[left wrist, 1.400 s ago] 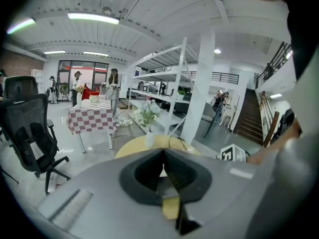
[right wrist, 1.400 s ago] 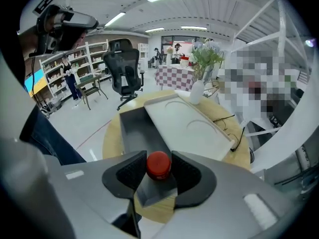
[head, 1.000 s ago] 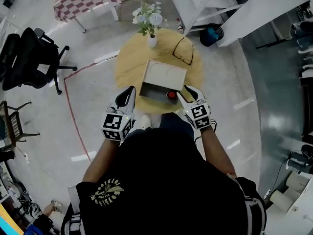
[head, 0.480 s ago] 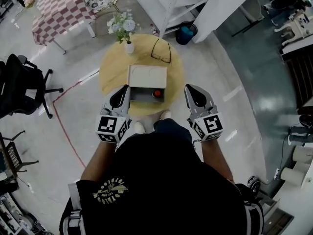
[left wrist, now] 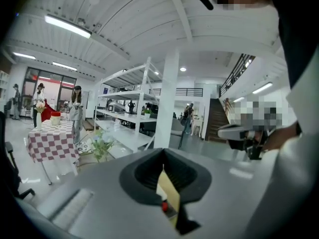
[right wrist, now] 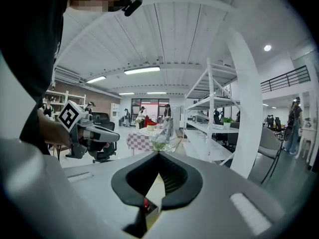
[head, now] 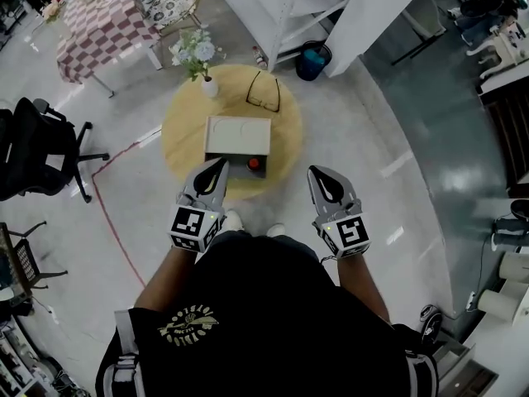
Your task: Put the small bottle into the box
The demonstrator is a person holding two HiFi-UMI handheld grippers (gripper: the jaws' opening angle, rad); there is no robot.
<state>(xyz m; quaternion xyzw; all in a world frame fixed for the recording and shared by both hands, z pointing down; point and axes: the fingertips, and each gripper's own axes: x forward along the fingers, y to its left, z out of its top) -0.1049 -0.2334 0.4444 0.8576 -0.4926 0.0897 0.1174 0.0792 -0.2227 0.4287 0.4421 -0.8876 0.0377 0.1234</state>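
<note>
On the round wooden table [head: 186, 143] stands the beige box [head: 238, 135], its lid up. The small bottle's red cap [head: 254, 164] shows in the box's dark open front part. I also glimpse the red cap [left wrist: 164, 206] through the slit of my left gripper [left wrist: 167, 190], and again as a red cap [right wrist: 145, 202] below my right gripper [right wrist: 152, 190]. In the head view my left gripper [head: 220, 165] hovers at the table's near edge, shut and empty. My right gripper [head: 316, 172] hangs over the floor right of the table, shut on nothing.
A vase of flowers [head: 202, 69] and a pair of glasses [head: 264, 93] lie at the table's far side. A black office chair [head: 37, 147] stands left, a checkered table [head: 99, 23] far left, and a blue bin [head: 314, 60] by white shelving. Red tape [head: 107, 213] marks the floor.
Both grippers have drawn back from the box. The right gripper, open beside the red cap a second ago, is now shut, empty and off to the right.
</note>
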